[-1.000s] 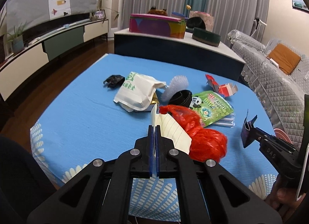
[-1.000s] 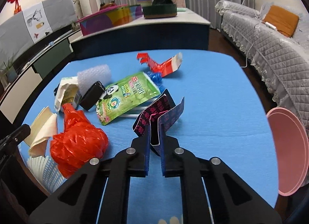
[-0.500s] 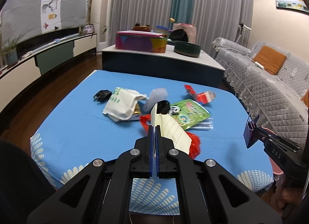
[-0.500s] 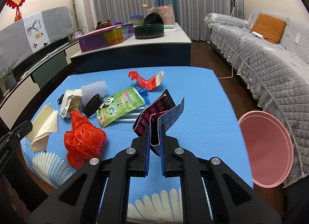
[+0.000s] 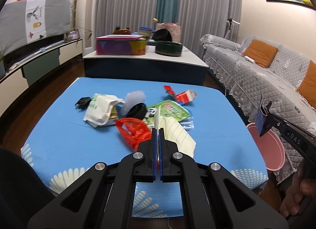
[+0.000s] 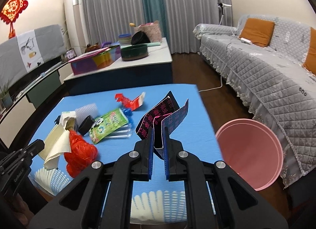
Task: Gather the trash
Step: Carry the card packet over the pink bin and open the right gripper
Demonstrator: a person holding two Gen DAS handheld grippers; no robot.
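Note:
My left gripper (image 5: 158,130) is shut on a cream lined paper (image 5: 175,136) and holds it above the near part of the blue table (image 5: 65,130). My right gripper (image 6: 158,130) is shut on a dark folded wrapper with pink print (image 6: 164,114), raised near the table's right side; it also shows in the left wrist view (image 5: 262,118). A pink bin (image 6: 250,150) stands on the floor to the right of the table. On the table lie a red plastic bag (image 5: 134,130), a green snack pouch (image 6: 108,124), a white bag (image 5: 100,108) and a red carton (image 5: 183,95).
A black lid (image 5: 137,110), bubble wrap (image 5: 134,98) and a small black item (image 5: 83,102) lie among the trash. A low white-topped table (image 5: 146,57) with boxes stands behind. A grey sofa (image 6: 266,75) runs along the right.
Both grippers have lifted and pulled back from the table with their items still held. The pink bin has come further into view on the right.

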